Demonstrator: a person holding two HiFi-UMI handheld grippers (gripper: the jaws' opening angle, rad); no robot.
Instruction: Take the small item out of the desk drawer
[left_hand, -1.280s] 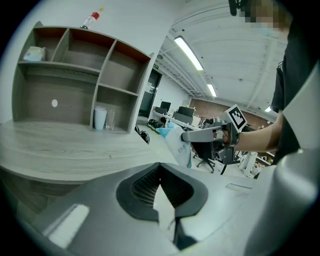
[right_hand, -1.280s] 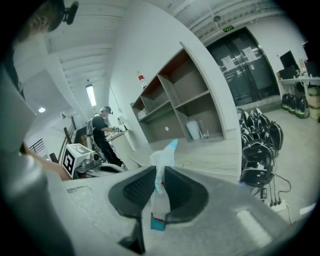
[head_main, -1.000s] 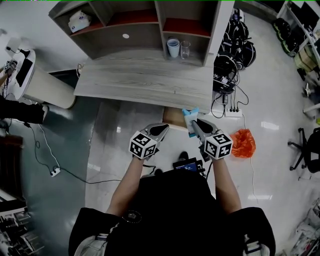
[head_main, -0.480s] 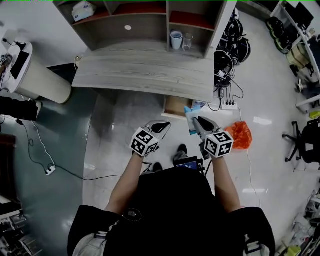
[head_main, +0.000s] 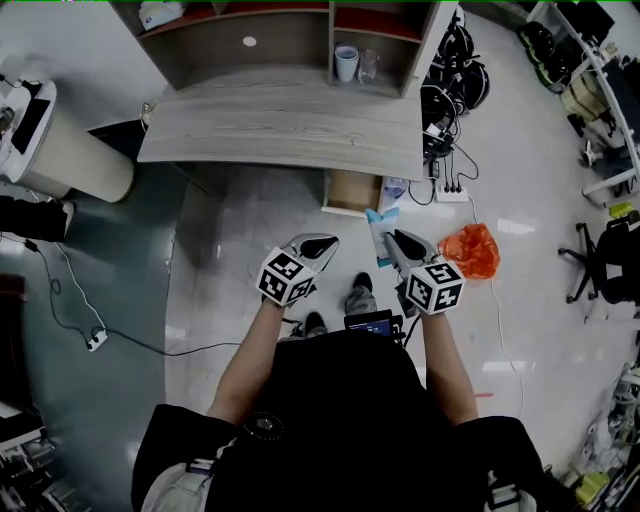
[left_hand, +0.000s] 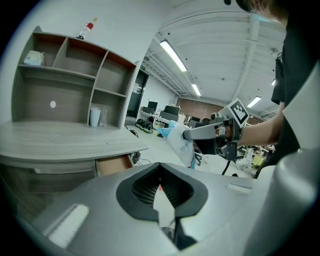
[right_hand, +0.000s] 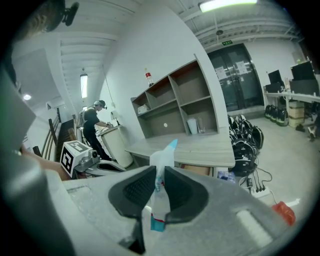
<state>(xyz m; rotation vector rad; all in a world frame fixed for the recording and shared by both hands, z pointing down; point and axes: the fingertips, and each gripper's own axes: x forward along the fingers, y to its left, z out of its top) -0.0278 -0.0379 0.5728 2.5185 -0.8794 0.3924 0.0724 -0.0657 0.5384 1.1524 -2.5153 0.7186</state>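
Note:
A small white and light-blue packet (head_main: 379, 228) (right_hand: 161, 162) stands upright between the jaws of my right gripper (head_main: 392, 241) (right_hand: 159, 172), which is shut on it. The packet hangs in the air above the floor, in front of the desk's open wooden drawer (head_main: 351, 191) (left_hand: 114, 163). My left gripper (head_main: 318, 244) (left_hand: 160, 167) hovers level beside it on the left, jaws together with nothing between them. The left gripper view also shows the packet (left_hand: 180, 142) held out by the right gripper (left_hand: 197, 133).
The grey wooden desk (head_main: 280, 125) carries a shelf unit with two cups (head_main: 347, 64). An orange bag (head_main: 471, 250) and a power strip (head_main: 452, 196) with cables lie on the floor to the right. A beige round stand (head_main: 75, 165) is at left, with a person (right_hand: 94, 129) working there.
Both grippers have drawn back from the desk together, and the desk and drawer now sit farther away. The packet stays gripped in the right gripper.

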